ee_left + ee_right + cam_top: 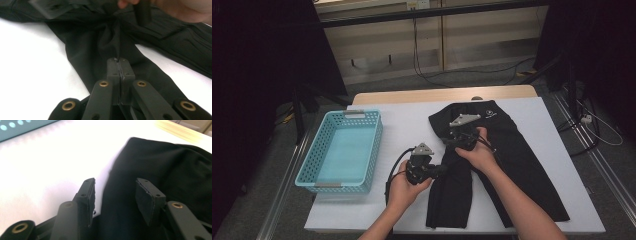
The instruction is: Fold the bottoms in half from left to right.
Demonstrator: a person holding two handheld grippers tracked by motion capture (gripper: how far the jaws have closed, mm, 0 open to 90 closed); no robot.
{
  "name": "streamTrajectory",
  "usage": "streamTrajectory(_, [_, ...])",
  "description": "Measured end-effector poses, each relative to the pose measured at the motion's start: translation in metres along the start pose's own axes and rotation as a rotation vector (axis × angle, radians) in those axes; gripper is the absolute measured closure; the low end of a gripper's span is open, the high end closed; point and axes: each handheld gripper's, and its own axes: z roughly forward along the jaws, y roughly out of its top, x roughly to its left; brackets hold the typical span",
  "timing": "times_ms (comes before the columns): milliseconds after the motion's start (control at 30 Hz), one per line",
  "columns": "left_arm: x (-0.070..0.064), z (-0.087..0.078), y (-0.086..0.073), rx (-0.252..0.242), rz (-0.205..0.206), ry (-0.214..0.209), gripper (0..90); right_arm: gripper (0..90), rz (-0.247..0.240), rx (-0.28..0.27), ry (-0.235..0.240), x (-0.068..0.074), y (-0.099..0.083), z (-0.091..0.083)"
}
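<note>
High view: at the left stands the blue basket [343, 150], empty. The left gripper [424, 167] is closed on a fold of the black trousers [507, 155], which lie spread on the white table [407, 125]. The right gripper [462, 136] stands open over them. I judge that folding begins; next the right jaws must pinch the cloth.

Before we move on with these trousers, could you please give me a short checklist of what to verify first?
1. Left tool shut on the trousers: ok, a ridge of fabric is pinched between its jaws.
2. Right tool gripping: not ok, jaws open over the fabric.
3. Trousers fully on the table: ok.
4. Basket free to receive them: ok, nothing inside.
5. Pinch takes one layer or several: cannot tell.
</note>
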Motion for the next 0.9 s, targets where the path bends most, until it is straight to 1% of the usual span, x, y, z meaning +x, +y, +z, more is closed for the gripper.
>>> streamTrajectory(67, [0.001, -0.001, -0.001, 0.0, -0.008, -0.005, 89.4, 49.8, -0.017, 0.021, -0.006, 0.002, 0.001, 0.009])
streamTrajectory(100, [0.001, -0.001, -0.001, 0.0, -0.008, -0.005, 89.4, 49.8, -0.017, 0.021, -0.006, 0.002, 0.001, 0.009])
streamTrajectory(133, [0.001, 0.0, -0.002, -0.004, -0.013, -0.003, 89.3, 49.3, -0.04, 0.056, -0.009, 0.005, -0.001, 0.019])
streamTrajectory(167, [0.002, 0.0, -0.003, -0.003, -0.015, -0.004, 89.3, 51.5, -0.042, 0.063, -0.012, 0.005, -0.002, 0.023])
streamTrajectory(200, [0.003, 0.0, -0.004, -0.002, -0.021, -0.007, 89.3, 51.5, -0.042, 0.063, -0.012, 0.005, -0.002, 0.023])
streamTrajectory(233, [0.003, 0.0, -0.004, -0.007, -0.027, -0.012, 89.3, 65.6, -0.054, 0.071, -0.038, 0.004, -0.005, 0.027])
streamTrajectory(267, [0.003, 0.0, -0.004, -0.009, -0.029, -0.012, 89.3, 67.6, -0.056, 0.078, -0.042, 0.003, -0.006, 0.028])
streamTrajectory(300, [0.003, -0.001, -0.004, -0.01, -0.032, -0.016, 89.3, 71.8, -0.066, 0.097, -0.046, 0.001, -0.008, 0.03])
streamTrajectory(333, [0.003, -0.002, -0.004, -0.013, -0.036, -0.017, 89.3, 71.8, -0.066, 0.097, -0.046, 0.001, -0.008, 0.03])
streamTrajectory(367, [0.003, -0.002, -0.004, -0.021, -0.036, -0.015, 89.3, 81.0, -0.066, 0.097, -0.052, -0.004, -0.009, 0.028])
streamTrajectory(400, [0.003, -0.002, -0.004, -0.024, -0.039, -0.02, 89.3, 87.8, -0.061, 0.092, -0.054, -0.006, -0.008, 0.025])
streamTrajectory(433, [0.003, -0.002, -0.003, -0.024, -0.038, -0.018, 89.3, 89.1, -0.046, 0.081, -0.047, -0.009, -0.007, 0.022])
streamTrajectory(467, [0.003, -0.002, -0.003, -0.024, -0.038, -0.018, 89.3, 89.1, -0.046, 0.081, -0.047, -0.009, -0.007, 0.022])
streamTrajectory(500, [0.004, -0.002, -0.003, -0.027, -0.034, -0.027, 89.3, 89.7, 0.016, 0.036, -0.026, -0.015, -0.003, 0.014])
streamTrajectory(533, [0.003, -0.001, -0.002, -0.035, -0.032, -0.031, 89.3, 89.7, 0.04, 0.022, -0.024, -0.019, -0.002, 0.009])
streamTrajectory(567, [0.002, -0.001, 0.0, -0.038, -0.022, -0.032, 89.4, 89.8, 0.065, 0.008, -0.018, -0.024, 0.001, 0.003])
streamTrajectory(600, [-0.002, -0.002, 0.004, -0.056, -0.015, -0.045, 89.4, 89.9, 0.093, -0.014, -0.013, -0.029, 0.003, -0.003])
streamTrajectory(633, [-0.003, -0.003, 0.008, -0.06, -0.012, -0.059, 89.4, 90.0, 0.114, -0.026, -0.015, -0.033, 0.005, -0.008])
streamTrajectory(667, [-0.003, -0.003, 0.008, -0.06, -0.012, -0.059, 89.4, 90.0, 0.138, -0.043, -0.015, -0.039, 0.007, -0.015])
streamTrajectory(700, [-0.009, -0.002, 0.017, -0.087, -0.007, -0.087, 89.4, 90.0, 0.162, -0.051, -0.016, -0.046, 0.009, -0.023])
streamTrajectory(767, [-0.014, 0.001, 0.028, -0.104, 0.003, -0.113, 89.4, 90.0, 0.188, -0.073, -0.029, -0.058, 0.014, -0.036])
streamTrajectory(800, [-0.014, 0.001, 0.028, -0.104, 0.003, -0.113, 89.4, 90.0, 0.188, -0.073, -0.029, -0.058, 0.014, -0.036])
streamTrajectory(833, [-0.022, 0.005, 0.044, -0.127, 0.01, -0.147, 89.5, 90.0, 0.23, -0.102, -0.049, -0.073, 0.02, -0.054])
streamTrajectory(867, [-0.022, 0.005, 0.044, -0.127, 0.01, -0.147, 89.5, 90.0, 0.23, -0.106, -0.064, -0.079, 0.022, -0.061])
streamTrajectory(900, [-0.029, 0.007, 0.057, -0.145, 0.016, -0.178, 89.5, 90.0, 0.236, -0.113, -0.087, -0.088, 0.027, -0.073])
